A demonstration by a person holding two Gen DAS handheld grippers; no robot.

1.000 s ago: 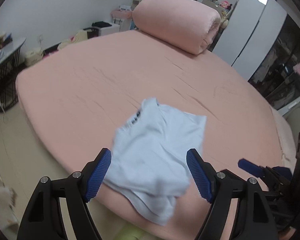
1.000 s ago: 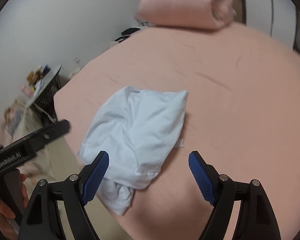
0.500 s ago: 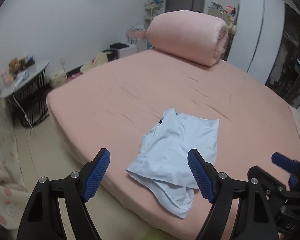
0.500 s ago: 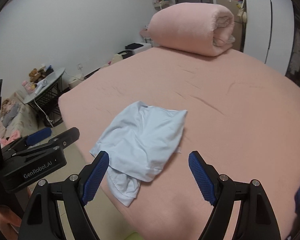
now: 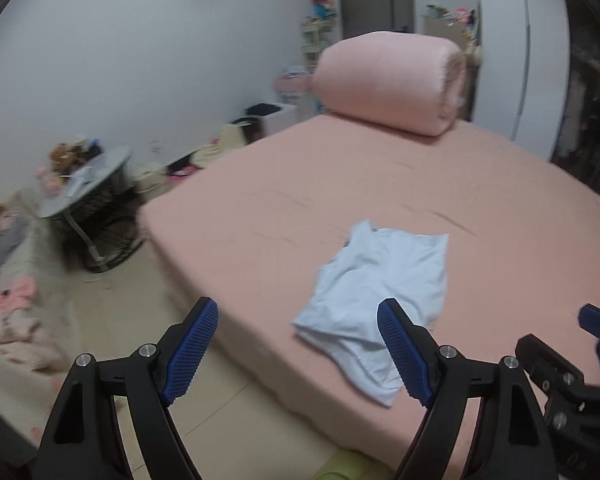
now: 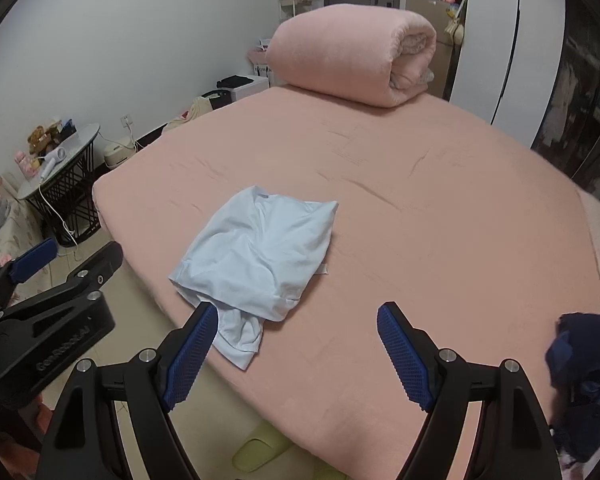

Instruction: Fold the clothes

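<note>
A pale blue garment (image 5: 376, 288) lies roughly folded and rumpled near the front edge of the pink bed (image 5: 420, 184), one corner hanging over the side. My left gripper (image 5: 296, 320) hovers above and short of it, open, with nothing between its blue pads. In the right wrist view the same garment (image 6: 260, 256) lies just beyond my right gripper (image 6: 296, 316), which is also open and empty. The left gripper (image 6: 72, 260) shows at the left edge of that view, off the bed's side.
A rolled pink quilt (image 6: 352, 52) lies at the head of the bed. A heap of dark blue clothes (image 6: 580, 372) lies at the bed's right edge. A round side table (image 6: 60, 152) stands left of the bed. Green slippers (image 6: 256, 452) lie on the floor below.
Both grippers have pulled back and up from the garment, so it looks smaller and farther away. The garment lies still on the bed.
</note>
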